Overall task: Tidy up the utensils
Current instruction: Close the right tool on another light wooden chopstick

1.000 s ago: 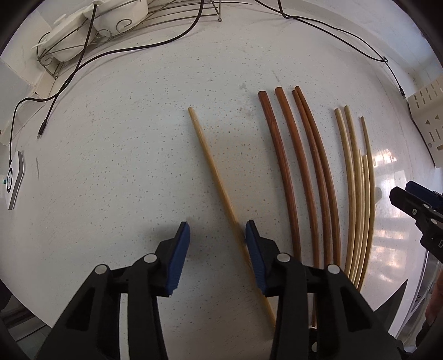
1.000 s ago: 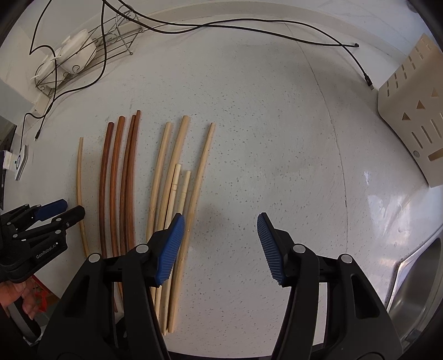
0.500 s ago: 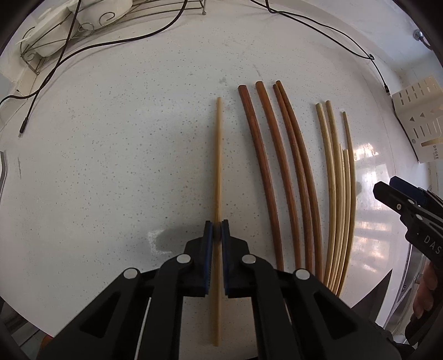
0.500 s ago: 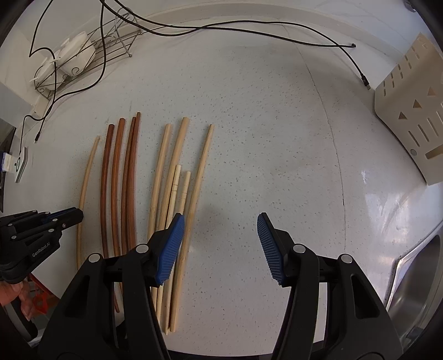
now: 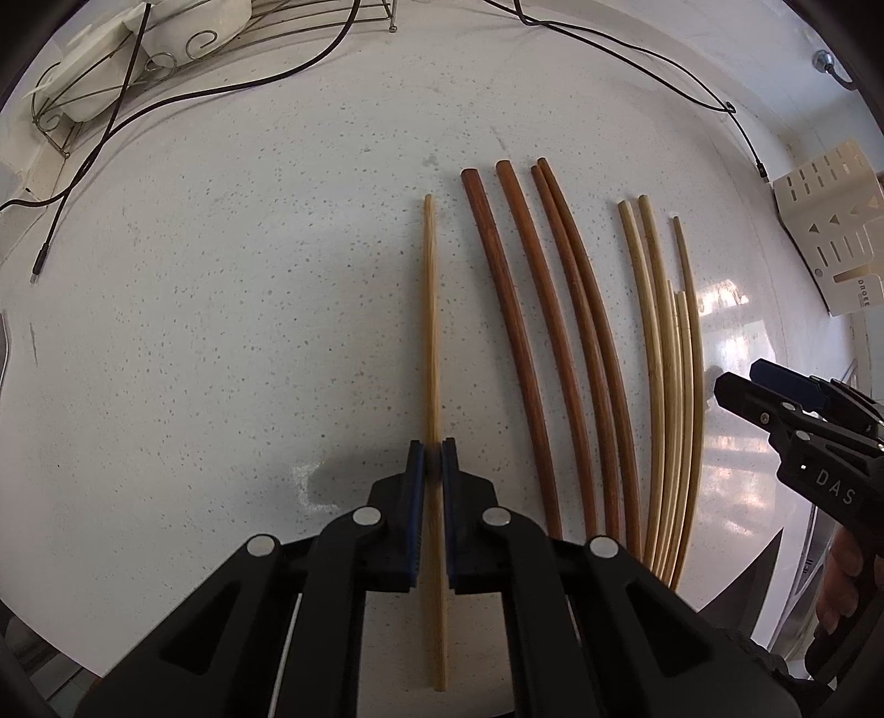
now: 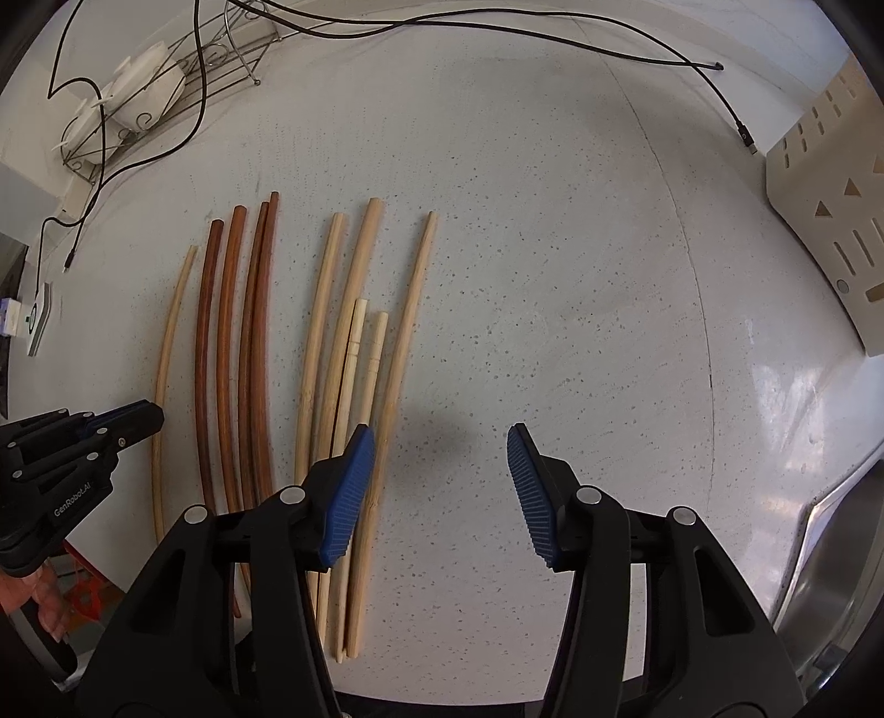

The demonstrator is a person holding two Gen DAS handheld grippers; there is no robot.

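On the speckled white counter, my left gripper (image 5: 433,461) points down and is shut on one pale wooden chopstick (image 5: 431,331), which lies left of the rest. To its right lie several dark brown chopsticks (image 5: 519,331), then a bunch of pale chopsticks (image 5: 668,353). The right wrist view shows the same rows: held chopstick (image 6: 171,342), brown chopsticks (image 6: 232,353), pale chopsticks (image 6: 342,342), with the left gripper (image 6: 146,414) at the left edge. My right gripper (image 6: 442,447) hovers over bare counter just right of the pale bunch; its jaws are closing with nothing between them.
A wire rack with white dishes (image 5: 138,61) and black cables (image 5: 635,49) cross the far side. A cream slotted utensil holder (image 6: 829,210) lies at the right, and a steel sink edge (image 6: 840,552) sits near right. A small white device (image 6: 38,320) is far left.
My left gripper closed on the lone pale chopstick, which swung from slanted to parallel with the brown ones. The right jaws narrowed a little.
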